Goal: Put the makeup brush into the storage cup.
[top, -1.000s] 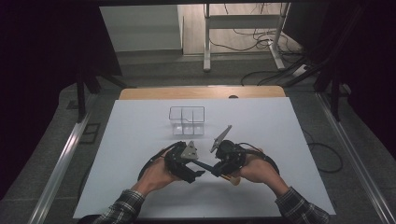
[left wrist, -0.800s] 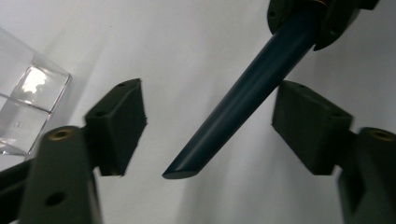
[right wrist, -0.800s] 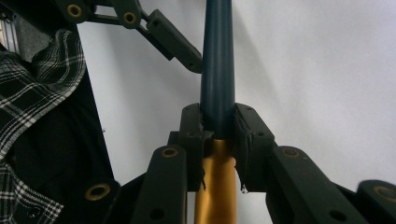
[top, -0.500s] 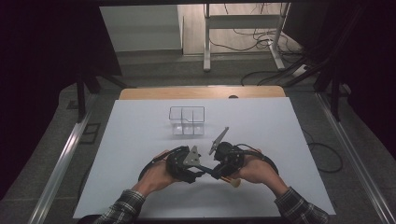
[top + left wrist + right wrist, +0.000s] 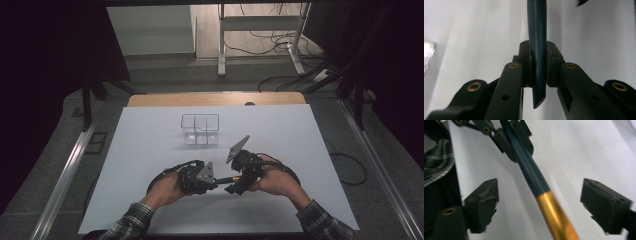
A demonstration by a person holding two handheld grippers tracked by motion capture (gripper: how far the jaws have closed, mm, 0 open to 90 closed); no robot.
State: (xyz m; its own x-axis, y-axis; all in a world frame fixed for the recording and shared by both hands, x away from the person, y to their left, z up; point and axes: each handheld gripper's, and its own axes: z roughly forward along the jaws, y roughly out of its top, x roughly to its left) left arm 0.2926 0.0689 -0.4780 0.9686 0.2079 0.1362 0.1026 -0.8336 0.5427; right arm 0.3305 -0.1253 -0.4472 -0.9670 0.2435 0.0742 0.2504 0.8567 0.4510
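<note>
I have the hand-over nearly done. My left gripper (image 5: 539, 72) has just been closing and now pinches the dark blue end of the brush handle (image 5: 537, 50), which runs straight out ahead of its jaws. My right gripper (image 5: 539, 207) has just been opening; its jaws stand wide on either side of the handle's gold ferrule (image 5: 556, 217), touching nothing. The clear divided box (image 5: 200, 129) sits well beyond both grippers on the white table (image 5: 310, 135). What I judge is left: draw the right gripper back and carry the brush to that box.
</note>
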